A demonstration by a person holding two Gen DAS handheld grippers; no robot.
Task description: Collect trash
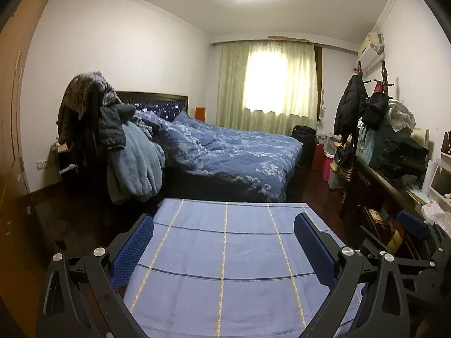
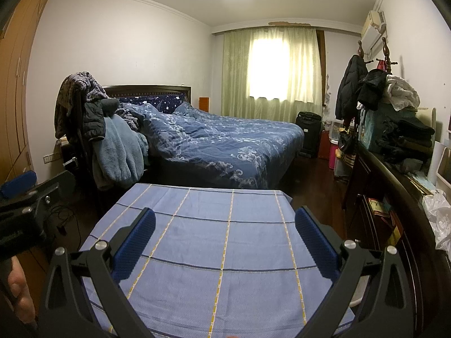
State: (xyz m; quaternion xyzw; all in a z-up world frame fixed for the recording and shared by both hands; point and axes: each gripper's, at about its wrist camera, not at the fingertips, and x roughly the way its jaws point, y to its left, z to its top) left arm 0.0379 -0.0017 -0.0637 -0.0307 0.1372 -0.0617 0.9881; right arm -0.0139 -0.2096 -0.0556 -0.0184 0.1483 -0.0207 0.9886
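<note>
The left gripper point(image 1: 224, 228) hung over a table covered in a blue plaid cloth point(image 1: 225, 253), its 2 blue-padded fingers point(image 1: 132, 248) spread wide with nothing between them. The right gripper point(image 2: 225, 224) hovered over the same cloth point(image 2: 222, 242) in the same way, jaws released and empty. Each tool showed at the edge of the other's view: the right gripper point(image 1: 414, 233) at the right of the left wrist view, the left gripper point(image 2: 19, 197) at the left of the right wrist view, with part of a hand point(image 2: 19, 295) below it.

The cloth itself was bare. The only likely trash in sight was a crumpled white plastic bag point(image 2: 438, 219) on the dark sideboard point(image 2: 394, 197) to the right of the table, well apart from both grippers; it also showed in the left wrist view point(image 1: 437, 214).

Beyond the table stood a chair heaped with clothes point(image 2: 93, 118) and a bed with a blue patterned quilt point(image 2: 220, 143). Folded dark garments point(image 2: 408, 140) were stacked further along the sideboard, beside a coat rack point(image 2: 360, 84). A black suitcase point(image 2: 310, 132) stood past the foot of the bed. At the far wall, pale green curtains point(image 2: 270, 70) covered a bright window.
</note>
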